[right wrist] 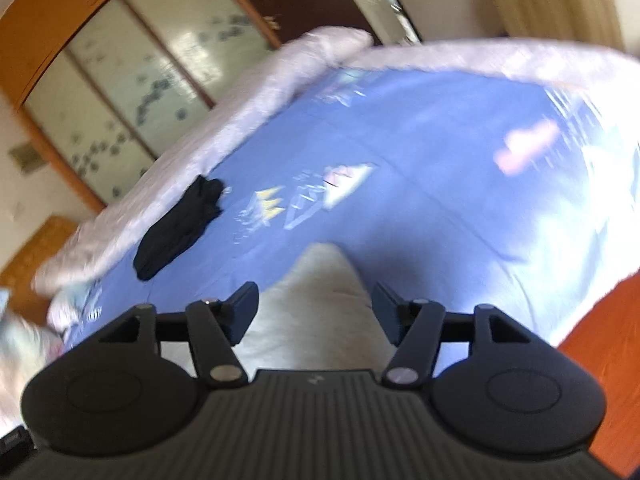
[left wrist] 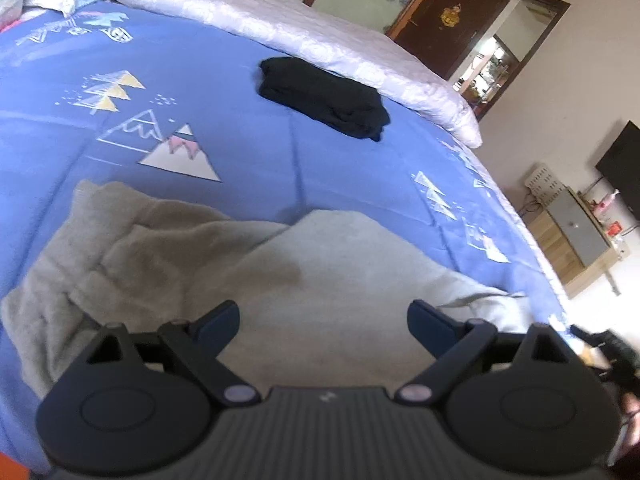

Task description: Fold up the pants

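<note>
Grey fleece pants lie rumpled on the blue bedspread just ahead of my left gripper, which is open and empty above them. In the blurred right wrist view the same pale pants lie between and below the fingers of my right gripper, which is open and empty.
A folded black garment lies farther back on the bed, also in the right wrist view. A pink-white quilt is piled along the far side. The bed edge drops to the floor, with a cabinet beyond.
</note>
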`<state>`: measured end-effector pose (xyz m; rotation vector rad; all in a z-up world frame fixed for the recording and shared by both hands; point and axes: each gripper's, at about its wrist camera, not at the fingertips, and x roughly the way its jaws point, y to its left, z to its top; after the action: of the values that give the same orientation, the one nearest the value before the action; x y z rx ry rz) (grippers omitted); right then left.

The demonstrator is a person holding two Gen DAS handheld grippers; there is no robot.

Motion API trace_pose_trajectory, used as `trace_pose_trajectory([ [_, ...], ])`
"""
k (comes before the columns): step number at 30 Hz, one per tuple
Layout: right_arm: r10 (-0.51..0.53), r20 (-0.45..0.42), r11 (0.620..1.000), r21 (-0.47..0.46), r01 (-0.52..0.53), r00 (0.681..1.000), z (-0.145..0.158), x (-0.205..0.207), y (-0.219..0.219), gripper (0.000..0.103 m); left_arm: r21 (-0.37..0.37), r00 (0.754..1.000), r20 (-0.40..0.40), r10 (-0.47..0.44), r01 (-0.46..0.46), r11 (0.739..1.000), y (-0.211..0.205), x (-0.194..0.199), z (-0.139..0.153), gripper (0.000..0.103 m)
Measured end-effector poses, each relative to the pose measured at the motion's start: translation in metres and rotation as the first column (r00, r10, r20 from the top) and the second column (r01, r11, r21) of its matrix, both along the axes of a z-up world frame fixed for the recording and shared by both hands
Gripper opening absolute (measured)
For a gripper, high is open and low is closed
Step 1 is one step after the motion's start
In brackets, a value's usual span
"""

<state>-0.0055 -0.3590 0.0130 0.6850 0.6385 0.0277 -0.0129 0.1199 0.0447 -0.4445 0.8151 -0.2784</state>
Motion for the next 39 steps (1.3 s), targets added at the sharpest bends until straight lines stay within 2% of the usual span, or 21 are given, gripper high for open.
trace_pose_trajectory([
  [3, 0.019, -0.047, 0.999, 0.035, -0.017, 0.999, -0.021, 0.004, 0.003, 0.070, -0.022, 0.999, -0.025, -0.028, 0.028, 0.999, -0.011, 0.005, 0.000, 0.094],
  [8, 0.057, -0.087, 0.998, -0.012, -0.059, 0.995, -0.034, 0.004, 0.012, 0.073, -0.036, 0.994, -0.057, -0.090, 0.088, 0.995, -0.034, 0.015, 0.000, 0.094],
  [9, 0.065, -0.086, 0.998, -0.021, -0.067, 0.994, -0.032, 0.002, 0.014, 0.070, -0.039, 0.993, -0.059, -0.104, 0.102, 0.994, -0.040, 0.017, 0.001, 0.094],
  [10, 0.093, -0.094, 0.995, -0.023, -0.096, 0.991, -0.028, 0.002, 0.017, 0.039, -0.042, 0.990, -0.060, -0.124, 0.122, 0.992, -0.048, 0.019, 0.003, 0.094],
  [11, 0.141, -0.102, 0.990, 0.001, -0.142, 0.985, -0.024, 0.003, 0.021, 0.016, -0.044, 0.988, -0.058, -0.141, 0.138, 0.989, -0.054, 0.021, 0.005, 0.094],
  [13, 0.216, -0.042, 0.976, 0.006, -0.216, 0.975, -0.006, 0.000, 0.032, 0.013, -0.045, 0.984, -0.043, -0.174, 0.173, 0.984, -0.067, 0.026, 0.013, 0.096],
  [15, 0.296, 0.018, 0.954, -0.050, -0.295, 0.955, 0.016, -0.002, 0.058, 0.013, -0.052, 0.978, -0.031, -0.205, 0.203, 0.978, -0.083, 0.033, 0.023, 0.099],
  [16, 0.344, 0.041, 0.937, -0.087, -0.340, 0.938, 0.026, -0.003, 0.076, 0.013, -0.059, 0.975, -0.027, -0.220, 0.218, 0.974, -0.091, 0.038, 0.028, 0.099],
  [19, 0.494, 0.058, 0.850, -0.241, -0.468, 0.868, 0.046, -0.006, 0.136, 0.013, -0.067, 0.959, -0.022, -0.283, 0.281, 0.957, -0.117, 0.051, 0.040, 0.102],
  [21, 0.594, 0.055, 0.770, -0.327, -0.548, 0.802, 0.051, -0.012, 0.176, 0.013, -0.034, 0.947, -0.026, -0.321, 0.320, 0.947, -0.135, 0.056, 0.044, 0.102],
  [24, 0.681, 0.031, 0.672, -0.424, -0.607, 0.732, 0.050, -0.018, 0.215, 0.013, 0.038, 0.933, -0.049, -0.358, 0.359, 0.932, -0.160, 0.060, 0.041, 0.102],
  [26, 0.716, 0.019, 0.622, -0.472, -0.625, 0.697, 0.048, -0.024, 0.232, 0.013, 0.086, 0.937, -0.093, -0.335, 0.343, 0.935, -0.169, 0.063, 0.031, 0.084],
  [28, 0.737, 0.011, 0.591, -0.494, -0.637, 0.676, 0.048, -0.028, 0.242, 0.014, 0.094, 0.939, -0.146, -0.312, 0.327, 0.940, -0.167, 0.066, 0.019, 0.015],
  [29, 0.738, 0.006, 0.585, -0.505, -0.635, 0.675, 0.048, -0.030, 0.243, 0.014, 0.097, 0.944, -0.163, -0.287, 0.305, 0.947, -0.163, 0.067, 0.014, 0.008],
  [32, 0.740, 0.013, 0.597, -0.472, -0.649, 0.672, 0.048, -0.024, 0.238, 0.025, 0.048, 0.960, -0.150, -0.238, 0.248, 0.968, -0.133, 0.069, 0.013, 0.008],
  [34, 0.749, 0.039, 0.610, -0.430, -0.665, 0.662, 0.051, -0.023, 0.234, 0.058, 0.053, 0.974, -0.107, -0.201, 0.207, 0.977, -0.107, 0.067, 0.025, 0.007],
  [37, 0.761, 0.052, 0.598, -0.443, -0.668, 0.647, 0.056, -0.025, 0.243, 0.063, 0.014, 0.985, -0.057, -0.162, 0.164, 0.986, -0.062, 0.062, 0.044, 0.006],
  [39, 0.775, 0.040, 0.580, -0.445, -0.683, 0.631, 0.053, -0.025, 0.257, 0.063, 0.049, 0.992, -0.029, -0.127, 0.128, 0.991, -0.039, 0.056, 0.057, 0.006],
])
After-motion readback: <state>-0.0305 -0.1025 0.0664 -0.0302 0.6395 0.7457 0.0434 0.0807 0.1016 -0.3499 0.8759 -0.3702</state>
